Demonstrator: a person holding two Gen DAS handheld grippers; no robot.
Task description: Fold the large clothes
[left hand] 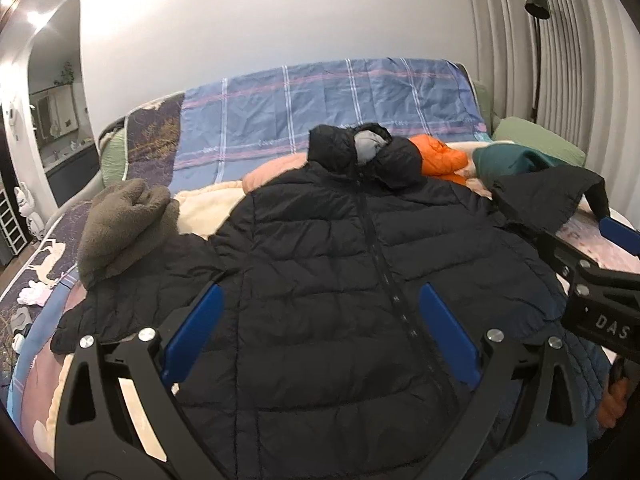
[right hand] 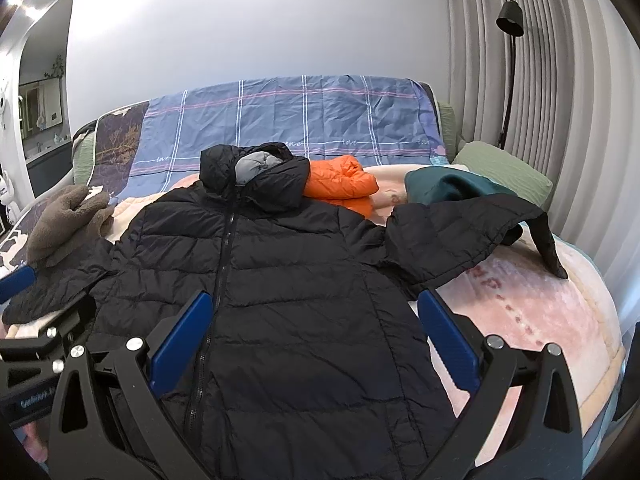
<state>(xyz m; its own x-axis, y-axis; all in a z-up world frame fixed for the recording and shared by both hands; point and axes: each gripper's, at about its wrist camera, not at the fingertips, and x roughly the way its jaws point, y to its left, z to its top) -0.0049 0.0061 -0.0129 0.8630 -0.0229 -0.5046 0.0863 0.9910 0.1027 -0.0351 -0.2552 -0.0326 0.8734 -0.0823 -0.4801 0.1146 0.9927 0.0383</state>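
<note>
Both claws stand wide and hold nothing. The left gripper (left hand: 320,328) hangs over the lower front of the jacket (left hand: 340,260), its blue pads (left hand: 448,332) straddling the zip (left hand: 380,264) and apart from the cloth as far as the view shows; the right gripper (right hand: 312,332) hangs over the same hem, its left pad above the zip (right hand: 216,280) and its right pad above the blanket (right hand: 540,320) just past the jacket's side edge. The jacket (right hand: 288,280) lies face up and zipped on the bed, long axis running straight away from both claws, hood (right hand: 256,172) at the far end. Its sleeves spread sideways: the right sleeve (right hand: 460,232) lies out to the right with its cuff (right hand: 548,248) turned down onto the blanket, nearer the right claw; the left sleeve (left hand: 132,292) runs out to the left, partly under a brown fleece (left hand: 120,224), nearer the left claw. Judging by this, the first fold is still to come, and each claw would reach sideways for its own sleeve. The fleece may drag along with the left one. An orange garment (right hand: 344,184) and a green one (right hand: 440,188) lie beyond the hood, clear of the work.
</note>
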